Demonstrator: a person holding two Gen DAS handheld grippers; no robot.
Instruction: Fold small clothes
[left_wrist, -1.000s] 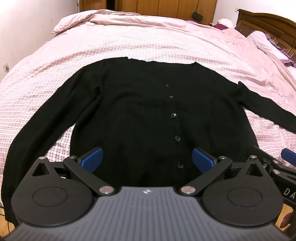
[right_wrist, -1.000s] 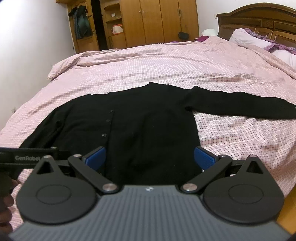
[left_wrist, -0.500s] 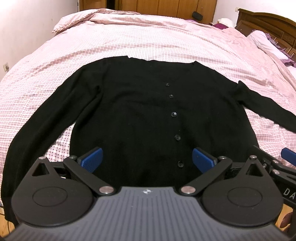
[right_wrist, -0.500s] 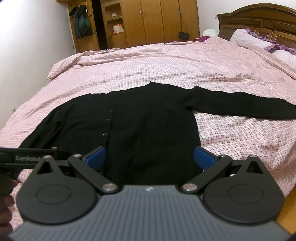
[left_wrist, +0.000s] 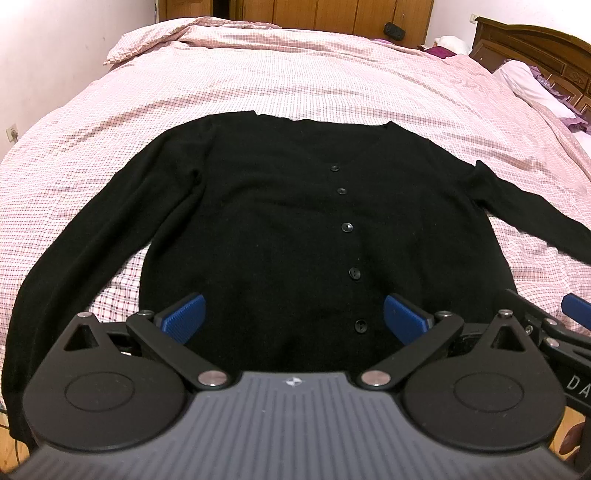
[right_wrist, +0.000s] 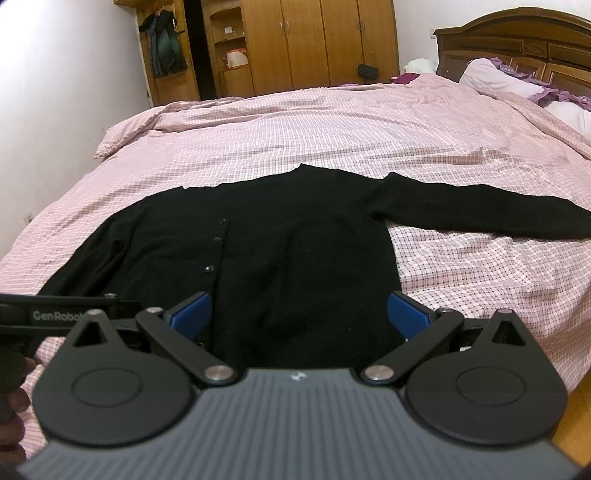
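The cardigan lay flat and buttoned on the bed, hem toward me, both sleeves spread out to the sides. I had the left gripper over the hem with its jaws wide apart and empty; the right gripper hung likewise, spread and holding nothing, above the hem's right half. Pink checked bedding covered the bed. Beyond it stood a wardrobe, a headboard with pillows, and white walls.
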